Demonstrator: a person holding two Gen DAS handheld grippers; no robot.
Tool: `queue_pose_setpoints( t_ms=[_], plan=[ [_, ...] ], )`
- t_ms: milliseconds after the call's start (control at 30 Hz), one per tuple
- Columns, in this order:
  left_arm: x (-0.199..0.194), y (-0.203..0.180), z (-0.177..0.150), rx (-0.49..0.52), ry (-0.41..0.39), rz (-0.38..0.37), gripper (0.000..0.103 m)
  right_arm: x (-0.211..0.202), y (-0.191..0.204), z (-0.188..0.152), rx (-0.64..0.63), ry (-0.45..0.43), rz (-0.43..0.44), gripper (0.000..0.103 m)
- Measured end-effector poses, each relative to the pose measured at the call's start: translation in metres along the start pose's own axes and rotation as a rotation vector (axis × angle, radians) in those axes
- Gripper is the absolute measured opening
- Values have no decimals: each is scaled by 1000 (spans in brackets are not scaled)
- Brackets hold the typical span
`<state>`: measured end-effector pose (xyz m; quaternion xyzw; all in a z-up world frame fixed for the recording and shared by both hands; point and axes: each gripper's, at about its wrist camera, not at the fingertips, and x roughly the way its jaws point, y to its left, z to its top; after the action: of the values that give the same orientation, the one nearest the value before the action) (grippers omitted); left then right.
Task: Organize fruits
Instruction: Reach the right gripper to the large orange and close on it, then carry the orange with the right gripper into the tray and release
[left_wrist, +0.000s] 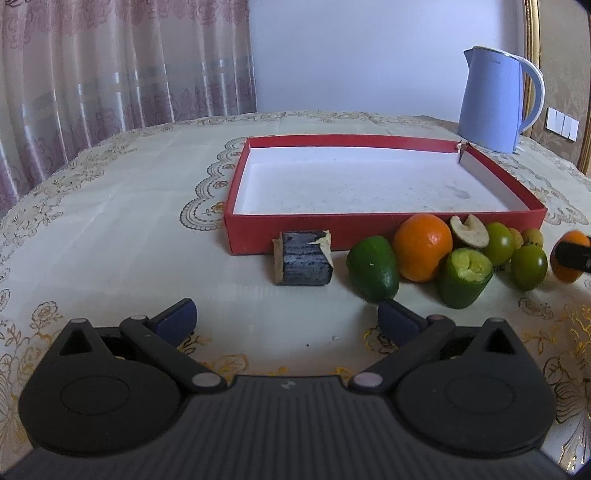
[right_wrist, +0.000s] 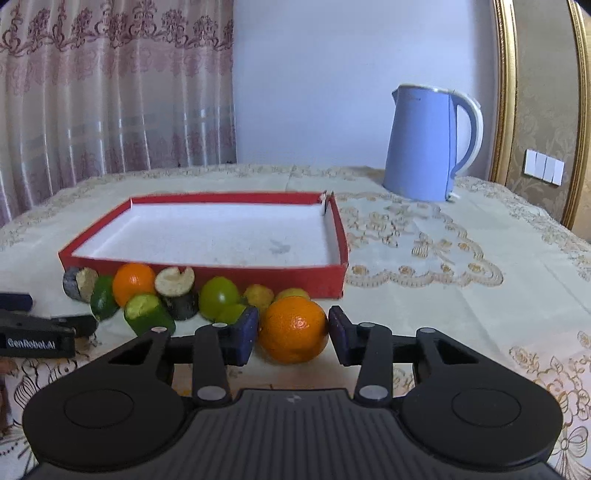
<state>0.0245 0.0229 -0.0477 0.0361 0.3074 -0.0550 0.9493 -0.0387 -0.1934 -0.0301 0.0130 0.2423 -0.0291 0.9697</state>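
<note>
- Right gripper (right_wrist: 293, 334): pads pinch an orange (right_wrist: 293, 329) on both sides; the fruit rests on the counter (right_wrist: 443, 306), just in front of the red box (right_wrist: 332, 282).
- Left gripper (left_wrist: 286, 323): spread wide, nothing between its pads, low over the counter.
- Other fruits (left_wrist: 423, 247) line the box's near wall.
- Box holds nothing.
- Blue kettle (right_wrist: 424, 144) stands behind.

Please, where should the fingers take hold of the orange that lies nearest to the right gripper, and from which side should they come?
Grip the orange across its widest middle, one pad on its left flank and one on its right, coming from the near side, low over the tablecloth. It is round, so a grip off the middle would probably slip. The right gripper already straddles it this way; green fruit crowds only its far left.
</note>
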Motion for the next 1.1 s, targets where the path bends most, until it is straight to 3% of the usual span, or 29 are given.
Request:
queue_pose_setpoints(
  t_ms=[233,433,833,1100],
  plan=[
    [1,1,-1,-2,-1,-4,103,-1,9,24,-65,-86,-13,41],
    [2,0,-1,-4,-3,-3,103,29,19,51,-117,-130,-28,41],
    [4,3,0,-18,-1,-16,103,148,18,80,-89,88,-30,41],
    [4,4,0,-18,-1,-16,103,151,30,78,-172,75,-51,41]
  ],
)
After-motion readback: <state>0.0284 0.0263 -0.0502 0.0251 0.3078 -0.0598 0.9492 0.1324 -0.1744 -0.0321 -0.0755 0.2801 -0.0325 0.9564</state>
